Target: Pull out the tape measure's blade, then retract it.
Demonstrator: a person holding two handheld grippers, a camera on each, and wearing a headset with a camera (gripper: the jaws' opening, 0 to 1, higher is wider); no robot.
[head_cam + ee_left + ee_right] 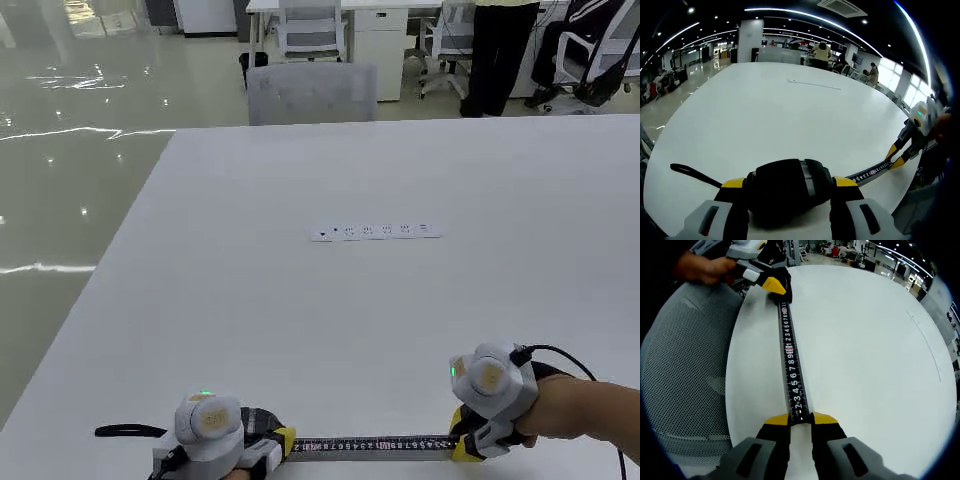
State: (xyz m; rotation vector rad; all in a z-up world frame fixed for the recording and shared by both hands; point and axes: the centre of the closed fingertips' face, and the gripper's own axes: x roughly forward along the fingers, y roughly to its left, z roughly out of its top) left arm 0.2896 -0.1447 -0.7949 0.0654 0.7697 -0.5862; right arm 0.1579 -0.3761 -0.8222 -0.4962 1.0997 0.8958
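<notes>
Nearest us, left hand-held gripper (790, 181) clamps tape measure's case (785, 200); blade (370, 446) runs to three o'clock, right hand-held gripper (801, 418) pinching its tip.

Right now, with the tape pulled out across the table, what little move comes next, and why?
Probably ease the right gripper toward the case, keeping hold. The blade is stretched out between the right gripper, shut on its tip, and the case clamped in the left gripper, so retracting seems next.

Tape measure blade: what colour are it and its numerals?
Dark blade with white numerals, one marked red; clearest in the right gripper view.
</notes>
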